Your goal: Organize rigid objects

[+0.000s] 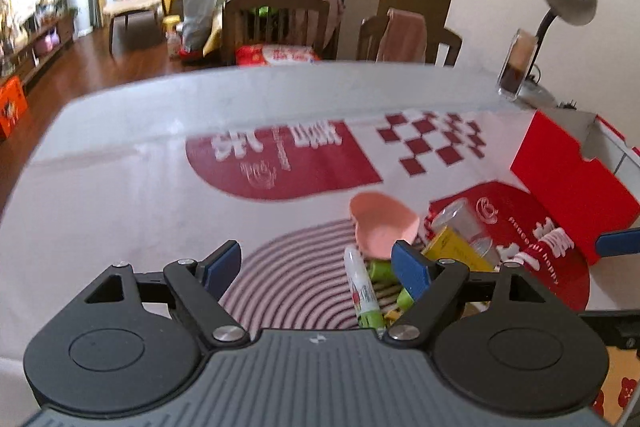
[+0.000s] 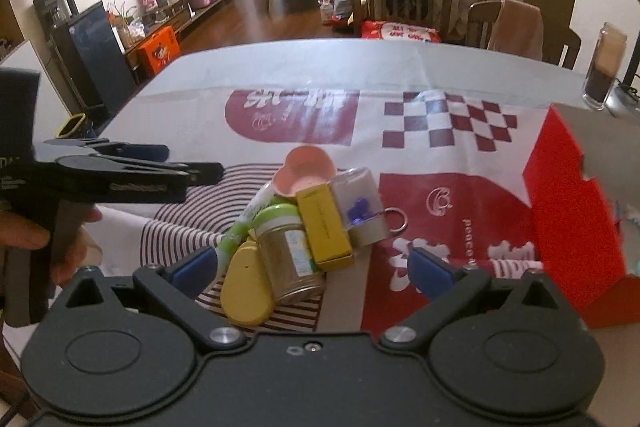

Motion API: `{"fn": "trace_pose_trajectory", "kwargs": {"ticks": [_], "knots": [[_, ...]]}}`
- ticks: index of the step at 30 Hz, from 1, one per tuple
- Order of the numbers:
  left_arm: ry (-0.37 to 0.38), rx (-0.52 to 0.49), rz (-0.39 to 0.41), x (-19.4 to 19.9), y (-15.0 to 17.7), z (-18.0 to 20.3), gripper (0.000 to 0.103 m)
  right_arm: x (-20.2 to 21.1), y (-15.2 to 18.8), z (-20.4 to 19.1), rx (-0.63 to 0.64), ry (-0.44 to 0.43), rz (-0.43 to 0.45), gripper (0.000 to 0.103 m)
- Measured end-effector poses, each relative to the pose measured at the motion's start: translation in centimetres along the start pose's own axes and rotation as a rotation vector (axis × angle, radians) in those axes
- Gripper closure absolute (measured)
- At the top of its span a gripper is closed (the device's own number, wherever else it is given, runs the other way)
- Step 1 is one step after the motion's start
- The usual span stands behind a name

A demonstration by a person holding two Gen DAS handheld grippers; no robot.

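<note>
The left gripper hovers over the table with its jaws wide apart and nothing between them. At its two o'clock lies a pile of small things: a white and green marker, a pink heart-shaped dish and a yellow box. The right gripper is also spread wide and empty, above a green-lidded jar and a yellow case. At one o'clock from the jar lies a clear box with a key ring. The red box stands open at three o'clock.
</note>
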State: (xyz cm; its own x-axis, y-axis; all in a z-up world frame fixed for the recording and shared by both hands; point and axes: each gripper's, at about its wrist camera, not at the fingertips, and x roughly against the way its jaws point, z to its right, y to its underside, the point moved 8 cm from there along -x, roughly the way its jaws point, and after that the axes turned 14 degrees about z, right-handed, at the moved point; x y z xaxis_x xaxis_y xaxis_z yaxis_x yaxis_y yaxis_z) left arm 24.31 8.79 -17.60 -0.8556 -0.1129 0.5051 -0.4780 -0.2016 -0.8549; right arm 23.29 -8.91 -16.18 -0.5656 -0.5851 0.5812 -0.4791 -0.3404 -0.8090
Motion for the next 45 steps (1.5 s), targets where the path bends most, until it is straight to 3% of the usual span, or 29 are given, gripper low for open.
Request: {"fn": "trace_pose_trajectory", "kwargs": {"ticks": [8, 11, 16, 23, 29, 33, 37, 45], "knots": [[-0.002, 0.014, -0.098, -3.3, 3.5, 0.3, 0.021, -2.9, 1.5, -1.2, 0.018, -0.012, -0.058, 0.022], [-0.004, 0.017, -0.112, -3.9, 4.0, 0.3, 0.021, -3.7, 2.0, -1.3, 0.015, -0.018, -0.075, 0.025], [-0.001, -0.021, -0.131, -4.8, 4.6, 0.6, 0.021, -4.9, 2.6, -1.2, 0.013, -0.019, -0.103, 0.038], [0.009, -0.085, -0.128, -5.2, 5.1, 1.3, 0.047, -6.1, 3.1, -1.3, 0.014, -0.028, -0.131, 0.053], [0.024, -0.148, -0.11, -5.1, 5.2, 2.3, 0.068, -7.0, 3.4, -1.6, 0.015, -0.025, -0.149, 0.056], [0.041, -0.144, -0.102, -5.0, 5.3, 2.4, 0.072, -7.5, 3.6, -1.7, 0.019, -0.026, -0.157, 0.056], [0.045, -0.116, -0.092, -4.7, 5.3, 2.0, 0.085, -7.4, 3.6, -1.7, -0.004, -0.022, -0.155, 0.057], [0.063, -0.044, -0.09, -3.4, 5.0, 1.0, 0.086, -6.5, 3.7, -1.5, -0.051, -0.015, -0.161, 0.059]]}}
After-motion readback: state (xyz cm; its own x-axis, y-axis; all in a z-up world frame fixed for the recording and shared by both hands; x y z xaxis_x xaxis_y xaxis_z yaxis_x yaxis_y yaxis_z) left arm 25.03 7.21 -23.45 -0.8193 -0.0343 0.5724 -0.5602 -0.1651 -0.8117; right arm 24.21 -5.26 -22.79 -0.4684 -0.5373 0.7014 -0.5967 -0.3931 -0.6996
